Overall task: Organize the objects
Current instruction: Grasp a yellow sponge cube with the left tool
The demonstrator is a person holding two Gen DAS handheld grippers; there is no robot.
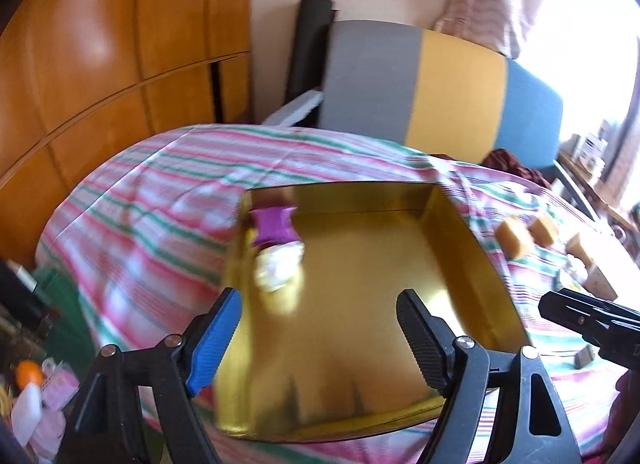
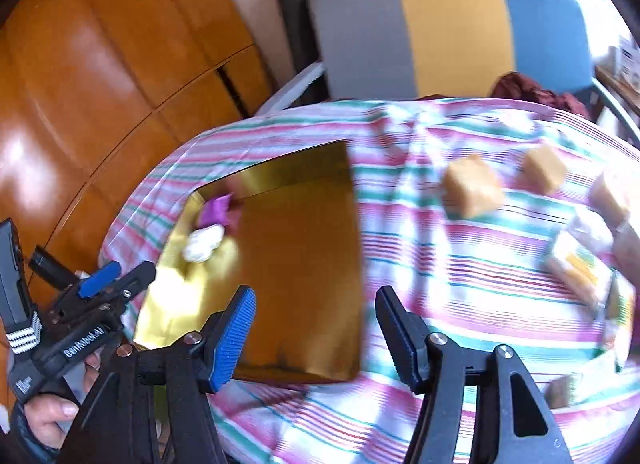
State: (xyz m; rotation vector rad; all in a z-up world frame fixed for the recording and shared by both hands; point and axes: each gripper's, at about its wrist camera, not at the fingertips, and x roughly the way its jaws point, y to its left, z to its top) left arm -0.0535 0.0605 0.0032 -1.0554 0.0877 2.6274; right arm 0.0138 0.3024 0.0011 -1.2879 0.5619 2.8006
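**Gold tin on the striped cloth, both grippers empty**

Upper left is a wooden wardrobe (image 1: pixel 100 64). A striped tablecloth (image 1: pixel 152 200) covers the table, a tricolour chair (image 1: pixel 440 84) behind it. The gold tin (image 1: pixel 360 264) at centre holds a purple piece (image 1: pixel 274 226) and white piece (image 1: pixel 278 264). Tan blocks (image 2: pixel 472 186) lie right. Left gripper (image 1: pixel 320 336) and right gripper (image 2: pixel 316 336) have spread jaws, holding nothing.

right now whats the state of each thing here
gold tin: lid off, nearly empty
purple packet: lying in the tin's far corner
white packet: in the tin, beside the purple one
tan blocks: loose on the striped cloth
left gripper: open, empty
right gripper: open, empty
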